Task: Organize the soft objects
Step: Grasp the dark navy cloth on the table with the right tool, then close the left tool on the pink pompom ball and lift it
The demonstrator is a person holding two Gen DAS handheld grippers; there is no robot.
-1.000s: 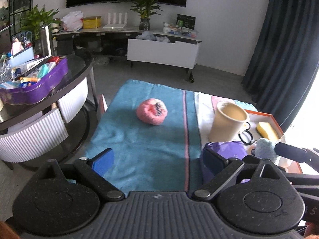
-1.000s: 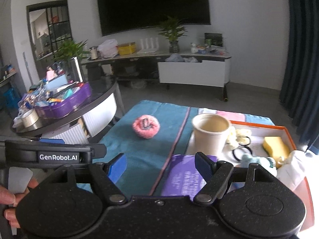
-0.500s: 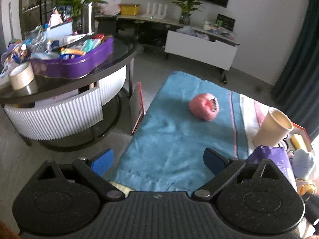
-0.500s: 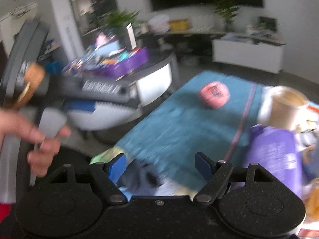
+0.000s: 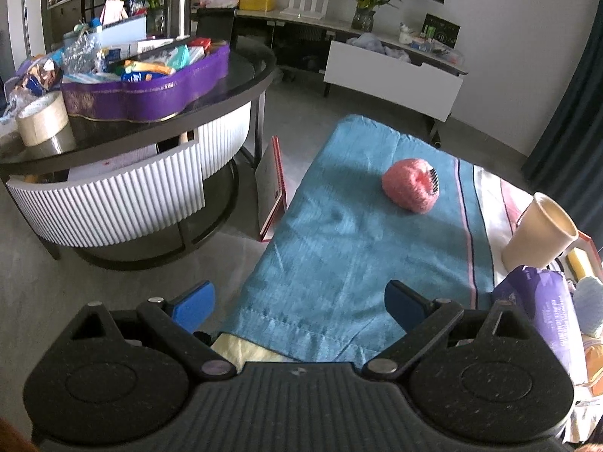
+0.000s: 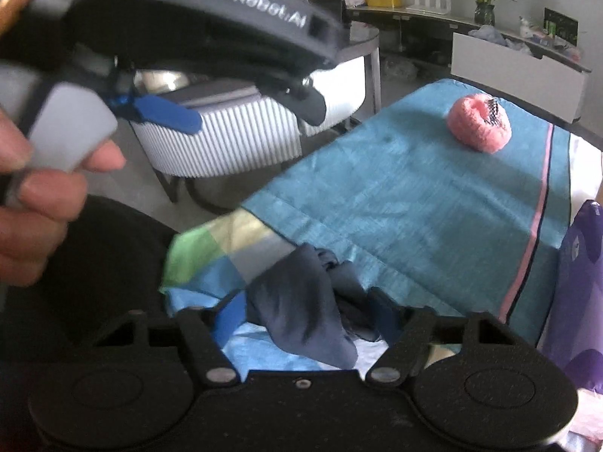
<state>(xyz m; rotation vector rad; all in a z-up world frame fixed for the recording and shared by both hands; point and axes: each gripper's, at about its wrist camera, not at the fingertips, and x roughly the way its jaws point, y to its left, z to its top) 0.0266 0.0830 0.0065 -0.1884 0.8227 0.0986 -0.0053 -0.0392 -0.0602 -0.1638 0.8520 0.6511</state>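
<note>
Woven matt teal towel (image 5: 358,248); fuzzy pink knitted ball (image 5: 410,188).

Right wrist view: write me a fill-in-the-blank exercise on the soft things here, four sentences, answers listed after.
1. The crumpled cloth between the closing jaws of the right gripper is dark ____ in colour.
2. The fuzzy ball lying on the towel is ____.
3. The towel under the ball is mostly ____.
4. The jaws of the left gripper stand ____ with nothing between them.

Missing words: blue; pink; teal; open
</note>
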